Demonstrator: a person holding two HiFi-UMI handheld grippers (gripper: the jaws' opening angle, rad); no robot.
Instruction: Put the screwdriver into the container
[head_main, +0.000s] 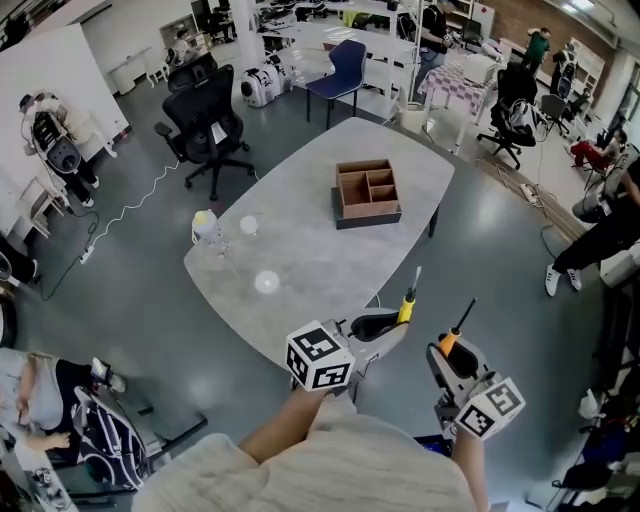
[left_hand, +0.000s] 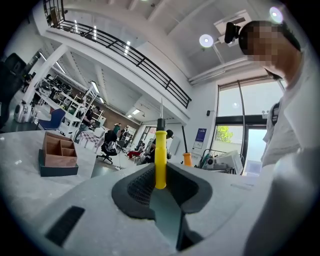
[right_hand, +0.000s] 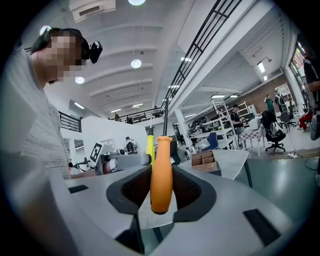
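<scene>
A wooden compartment container (head_main: 367, 190) on a dark base sits on the far half of the grey table (head_main: 300, 250). My left gripper (head_main: 385, 326) hovers over the table's near edge, shut on a yellow-handled screwdriver (head_main: 408, 300) that stands upright with its shaft up. In the left gripper view the yellow screwdriver (left_hand: 160, 157) is pinched between the pads, with the container (left_hand: 58, 155) to the left. My right gripper (head_main: 452, 357), off the table's near right side, is shut on an orange-handled screwdriver (head_main: 452, 336). The right gripper view shows the orange screwdriver (right_hand: 161, 172) upright between the pads.
A small bottle (head_main: 205, 226) stands near the table's left edge. A black office chair (head_main: 206, 125) and a blue chair (head_main: 342, 68) stand beyond the table. A person's legs (head_main: 592, 250) reach in at the right. A backpack (head_main: 105, 435) lies on the floor at lower left.
</scene>
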